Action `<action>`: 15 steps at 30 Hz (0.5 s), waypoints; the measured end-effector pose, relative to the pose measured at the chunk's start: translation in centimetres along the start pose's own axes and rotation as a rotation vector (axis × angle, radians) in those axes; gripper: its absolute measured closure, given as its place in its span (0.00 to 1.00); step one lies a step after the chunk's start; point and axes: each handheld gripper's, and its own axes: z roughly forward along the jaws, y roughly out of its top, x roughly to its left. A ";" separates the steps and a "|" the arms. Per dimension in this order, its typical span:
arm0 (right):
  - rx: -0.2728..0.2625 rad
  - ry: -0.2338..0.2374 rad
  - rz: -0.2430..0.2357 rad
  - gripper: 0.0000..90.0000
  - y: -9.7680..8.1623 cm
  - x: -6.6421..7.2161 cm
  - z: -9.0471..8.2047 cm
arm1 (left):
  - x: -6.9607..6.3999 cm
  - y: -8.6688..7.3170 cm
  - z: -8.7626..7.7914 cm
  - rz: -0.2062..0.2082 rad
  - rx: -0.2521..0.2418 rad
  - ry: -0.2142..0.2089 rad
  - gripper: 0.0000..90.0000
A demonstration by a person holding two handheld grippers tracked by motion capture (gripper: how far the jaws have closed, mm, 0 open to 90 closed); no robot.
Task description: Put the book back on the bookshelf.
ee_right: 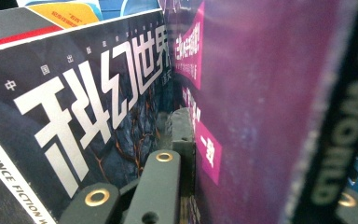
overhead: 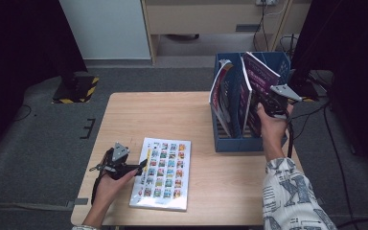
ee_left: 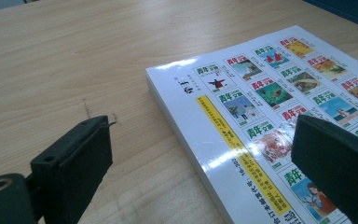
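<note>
The right claw (overhead: 271,106) is clamped on the purple magazine (overhead: 261,79), standing tilted in the blue file box (overhead: 239,143) at the worktop's far right edge. Thin, glossy and floppy, it seems best held near the spine. The left claw (overhead: 141,166) gapes empty beside the white book (overhead: 162,173), lying flat near the front edge.

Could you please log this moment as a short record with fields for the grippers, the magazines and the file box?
right gripper: shut on the purple magazine, standing in the blue file box
left gripper: open, at the left edge of the white magazine
white magazine: flat on the wooden table
other contents: dark science fiction magazine beside the purple one
</note>
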 end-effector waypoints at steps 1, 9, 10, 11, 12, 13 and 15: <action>-0.001 0.000 0.001 0.94 0.0 0.0 0.0 | 0.0 0.0 0.0 0.000 0.001 0.000 0.05; 0.003 0.009 -0.005 0.93 -0.2 0.2 0.4 | 0.0 0.0 0.0 0.001 0.002 0.000 0.05; 0.003 0.012 -0.001 0.93 -0.3 0.3 0.3 | 0.0 0.0 0.0 0.002 0.002 0.001 0.06; 0.002 0.012 -0.001 0.93 -0.3 0.3 0.4 | 0.0 0.0 0.0 0.002 0.002 0.001 0.05; 0.004 0.013 -0.001 0.93 -0.3 0.3 0.4 | 0.0 0.0 0.0 0.002 0.002 0.001 0.05; 0.005 0.015 -0.002 0.93 -0.4 0.3 0.4 | 0.0 0.0 0.0 0.002 0.002 0.001 0.05; 0.006 0.021 -0.005 0.93 -0.4 0.2 0.4 | 0.0 0.0 0.0 0.003 0.002 0.001 0.06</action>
